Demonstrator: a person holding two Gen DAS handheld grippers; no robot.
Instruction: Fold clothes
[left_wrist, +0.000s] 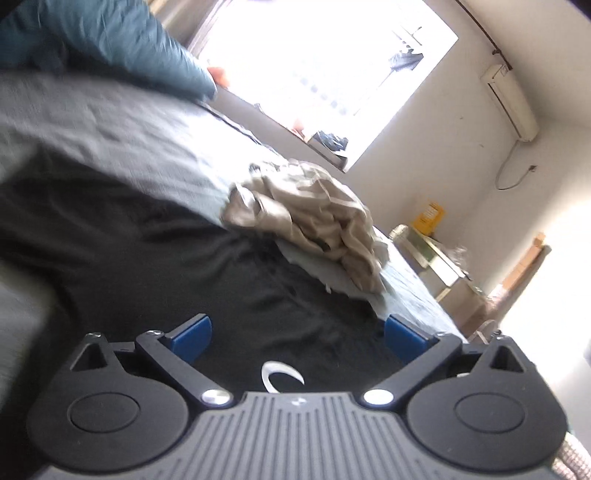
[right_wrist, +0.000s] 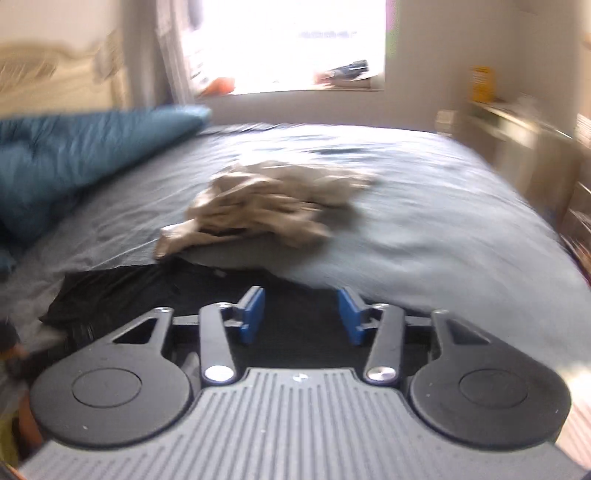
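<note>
While black garment (left_wrist: 192, 266) lies flat on bed (left_wrist: 147, 122), left gripper (left_wrist: 297, 338) gapes wide, right gripper (right_wrist: 301, 314) half-open, both empty; crumpled beige garment (left_wrist: 314, 218) beyond awaits folding.

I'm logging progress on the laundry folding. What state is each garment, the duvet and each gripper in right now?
black garment: spread on the bed, lying under both grippers, not gripped.
beige garment: crumpled in a heap, unfolded.
blue duvet: bunched up at the bed's side.
left gripper: fingers wide apart, empty.
right gripper: fingers apart, empty.
</note>
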